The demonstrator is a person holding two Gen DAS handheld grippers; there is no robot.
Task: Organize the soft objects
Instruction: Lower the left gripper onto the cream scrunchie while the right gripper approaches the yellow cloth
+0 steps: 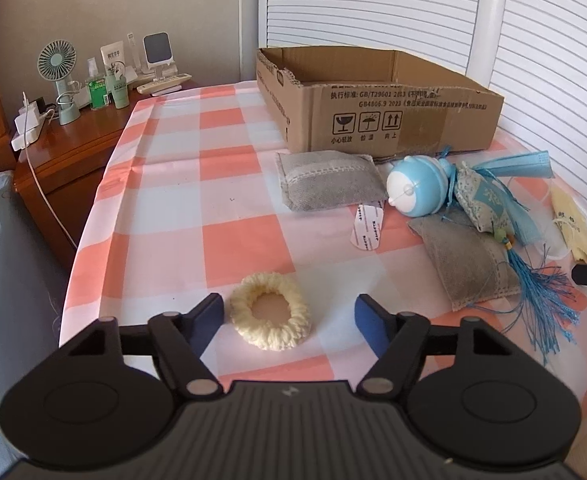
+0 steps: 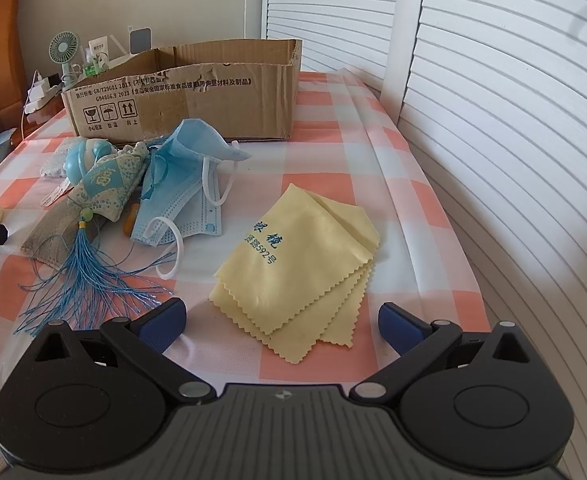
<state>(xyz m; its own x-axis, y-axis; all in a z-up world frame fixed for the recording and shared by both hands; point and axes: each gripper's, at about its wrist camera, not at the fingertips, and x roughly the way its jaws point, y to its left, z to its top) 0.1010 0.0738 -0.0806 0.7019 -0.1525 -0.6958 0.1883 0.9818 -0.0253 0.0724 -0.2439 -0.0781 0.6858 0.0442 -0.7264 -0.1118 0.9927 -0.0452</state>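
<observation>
While the checked tablecloth (image 1: 181, 184) spread under everything, the cardboard box (image 1: 377, 108) stood at twelve o'clock. The right gripper (image 2: 281, 320) gaped around the yellow cloth (image 2: 301, 256); the left gripper (image 1: 289, 316) gaped around the cream scrunchie (image 1: 271, 316).

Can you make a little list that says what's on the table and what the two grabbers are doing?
table: pink checked cloth
box: open cardboard box at the back
left gripper: open, around the cream knitted hair tie
right gripper: open, over the yellow cloth
middle pile: two grey pouches, blue round toy, tasselled pouch, blue face masks
</observation>
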